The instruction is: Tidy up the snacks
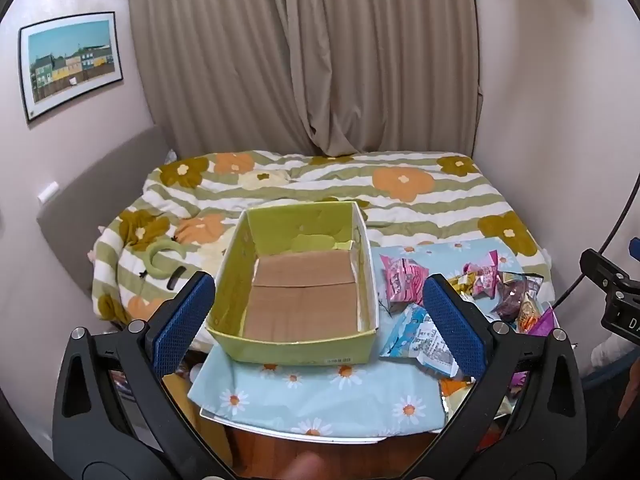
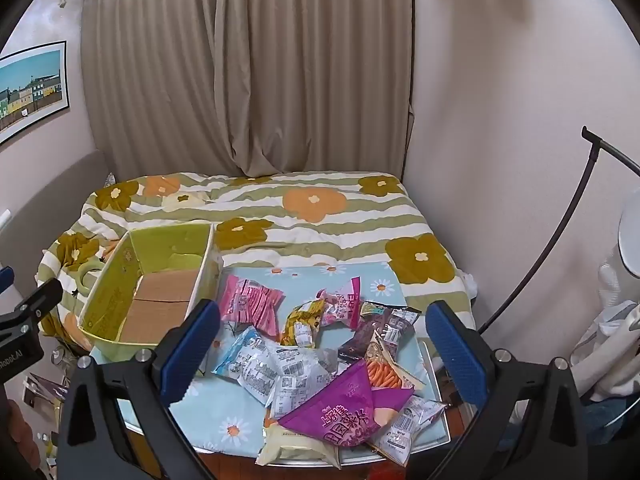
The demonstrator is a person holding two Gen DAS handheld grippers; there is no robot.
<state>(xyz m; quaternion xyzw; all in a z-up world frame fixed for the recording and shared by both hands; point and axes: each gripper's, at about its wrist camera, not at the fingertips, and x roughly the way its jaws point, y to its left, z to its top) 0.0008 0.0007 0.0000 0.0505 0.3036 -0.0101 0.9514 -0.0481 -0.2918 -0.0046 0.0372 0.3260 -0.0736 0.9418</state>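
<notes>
A yellow-green cardboard box (image 1: 294,344) with a bare brown floor stands empty on the blue daisy cloth (image 1: 320,396). My left gripper (image 1: 318,320) hovers open in front of it, its blue pads wide apart, nothing between them. The same box (image 2: 100,304) appears at the left in the right wrist view. Right of it lies a heap of snack packets: a pink one (image 2: 250,306), a pale blue one (image 2: 256,368), a gold one (image 2: 300,322), a dark brown one (image 2: 380,328) and a large purple one (image 2: 348,408). My right gripper (image 2: 324,352) is open above the heap, touching nothing.
Behind the cloth-covered table lies a bed with a striped flowered quilt (image 2: 320,216) and a beige curtain (image 2: 248,68). A green crescent toy (image 1: 160,258) rests on the quilt left of the box. A curved dark rod (image 2: 560,220) and white fabric stand at the right.
</notes>
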